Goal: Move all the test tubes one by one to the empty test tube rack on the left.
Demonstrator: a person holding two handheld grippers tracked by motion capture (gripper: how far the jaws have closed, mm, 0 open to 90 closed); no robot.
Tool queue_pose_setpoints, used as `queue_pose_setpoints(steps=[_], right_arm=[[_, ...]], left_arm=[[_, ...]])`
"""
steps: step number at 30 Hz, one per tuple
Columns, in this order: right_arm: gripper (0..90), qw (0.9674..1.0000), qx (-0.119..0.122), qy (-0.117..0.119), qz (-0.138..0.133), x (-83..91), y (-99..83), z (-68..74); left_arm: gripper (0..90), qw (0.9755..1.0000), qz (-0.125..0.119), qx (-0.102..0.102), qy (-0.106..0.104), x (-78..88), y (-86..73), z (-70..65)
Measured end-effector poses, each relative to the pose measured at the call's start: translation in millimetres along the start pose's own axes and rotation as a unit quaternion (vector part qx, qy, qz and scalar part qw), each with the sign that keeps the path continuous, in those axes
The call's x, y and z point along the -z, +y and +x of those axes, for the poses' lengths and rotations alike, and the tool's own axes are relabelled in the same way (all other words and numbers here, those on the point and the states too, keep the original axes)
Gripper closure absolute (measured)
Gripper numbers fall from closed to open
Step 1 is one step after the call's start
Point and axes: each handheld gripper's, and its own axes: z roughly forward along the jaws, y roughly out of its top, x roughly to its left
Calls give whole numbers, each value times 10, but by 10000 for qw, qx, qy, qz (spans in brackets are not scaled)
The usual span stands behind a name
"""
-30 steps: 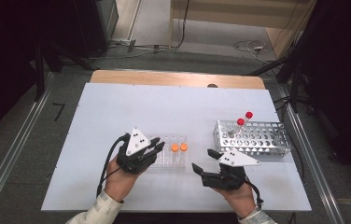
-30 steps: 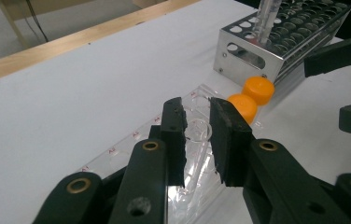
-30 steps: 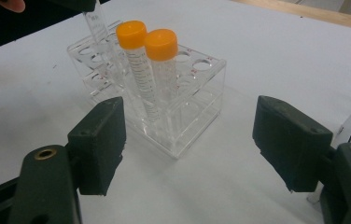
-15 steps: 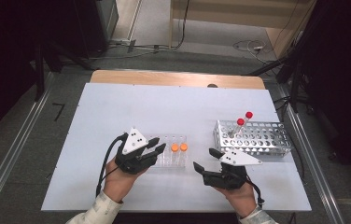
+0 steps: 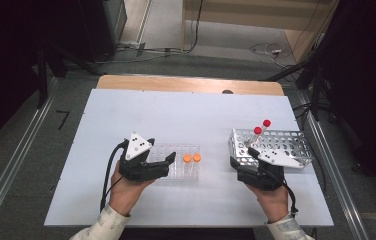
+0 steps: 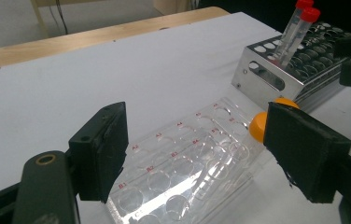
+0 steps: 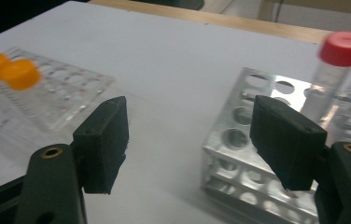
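Two racks stood on the white table: one clear plastic rack in front of my left hand, and one metal rack to the right of it. I counted two tubes with orange caps in the clear rack, side by side at its right end. I counted also two tubes with red caps in the metal rack, both standing near its left back corner and leaning a little.

I held one gripper in each hand, so two in all. My left gripper was low over the left end of the clear rack, and its jaws had just been opening. In the left gripper view the clear rack lay between the two jaws, which were wide apart and did not press on it; the gripper gripped nothing. One orange cap was just beside the right jaw in that view.

My right gripper was at the front left corner of the metal rack. In the right gripper view its jaws were wide apart too, with nothing held. The corner of the metal rack was between them, near the right jaw, and one red cap rose behind that jaw.
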Motion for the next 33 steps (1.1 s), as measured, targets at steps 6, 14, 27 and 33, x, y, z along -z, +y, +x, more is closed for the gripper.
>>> queue_pose_setpoints(steps=[6,14,27,33], right_arm=[[282,9988,-199,-439,-78,-12,7,-249],[363,9969,-261,-737,8,-207,35,-458],[562,9955,-208,-929,-27,-392,33,-600],[603,9954,-124,-952,-30,-443,29,-598]], left_arm=[[226,10000,-2,-7,7,-1,0,1],[226,10000,11,-26,-12,-9,4,-14],[235,10000,36,-30,-26,-22,-2,-29],[239,10000,72,-40,-39,-34,-10,-30]])
